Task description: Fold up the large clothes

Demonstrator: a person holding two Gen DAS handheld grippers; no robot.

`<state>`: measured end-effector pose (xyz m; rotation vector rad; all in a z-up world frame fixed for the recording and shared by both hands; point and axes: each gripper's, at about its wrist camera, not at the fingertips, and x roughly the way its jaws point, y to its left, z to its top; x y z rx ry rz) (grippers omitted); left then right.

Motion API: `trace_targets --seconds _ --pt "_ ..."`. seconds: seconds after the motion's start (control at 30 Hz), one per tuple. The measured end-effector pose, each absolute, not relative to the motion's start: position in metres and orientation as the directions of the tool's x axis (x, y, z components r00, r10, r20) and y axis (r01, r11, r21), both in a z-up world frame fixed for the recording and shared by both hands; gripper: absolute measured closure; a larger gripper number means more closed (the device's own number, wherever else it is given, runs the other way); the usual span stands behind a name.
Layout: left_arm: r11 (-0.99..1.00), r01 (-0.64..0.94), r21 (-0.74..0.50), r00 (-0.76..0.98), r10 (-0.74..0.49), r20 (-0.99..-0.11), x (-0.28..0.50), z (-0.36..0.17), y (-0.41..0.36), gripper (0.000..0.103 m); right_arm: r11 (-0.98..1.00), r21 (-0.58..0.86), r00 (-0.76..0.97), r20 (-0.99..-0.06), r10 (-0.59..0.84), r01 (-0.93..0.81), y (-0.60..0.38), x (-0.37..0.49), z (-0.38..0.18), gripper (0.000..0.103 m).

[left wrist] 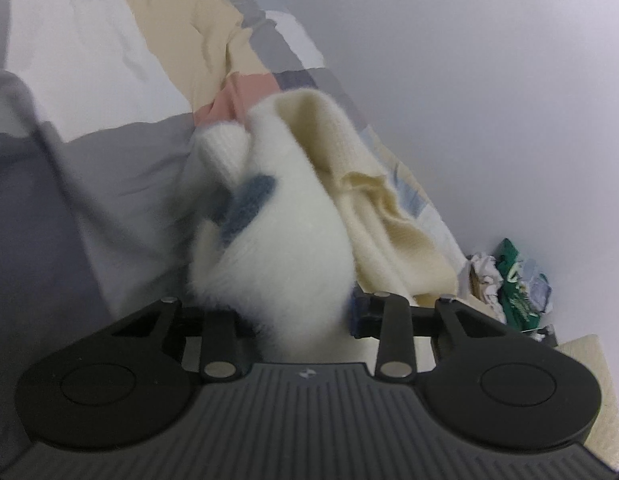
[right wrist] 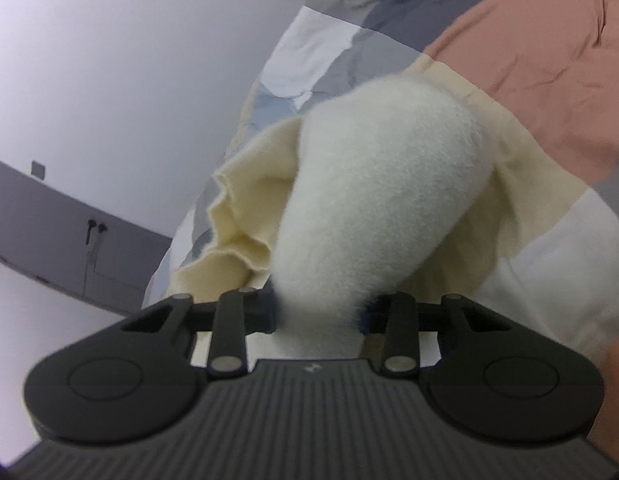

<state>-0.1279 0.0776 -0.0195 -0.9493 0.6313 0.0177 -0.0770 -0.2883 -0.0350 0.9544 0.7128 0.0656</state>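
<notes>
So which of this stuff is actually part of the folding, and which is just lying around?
Part of the job:
- fluffy white garment with a blue patch, bunched up
- left gripper, clamped on it
- right gripper, clamped on it too

Just lying about:
- patchwork bedcover underneath
- cream cloth beside the garment
- crumpled wrappers and green packet by the wall
</notes>
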Motion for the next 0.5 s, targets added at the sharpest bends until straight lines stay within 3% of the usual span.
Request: trace_targets --seconds 0.3,0.5 --pt "0.628 -0.216 -0.748 0.849 -0.258 -0.462 -0.21 0.028 0.074 0.063 0.618 0.764 0.753 -0.514 0.412 0.184 -0.291 -0.128 0.008 0.065" --pt "0.675 -0.206 -0.708 0.845 -0.242 -0.477 -0.24 0.038 0.064 0.063 0.682 0.704 0.666 -0.607 0.434 0.198 -0.292 -0.132 0.023 0.064"
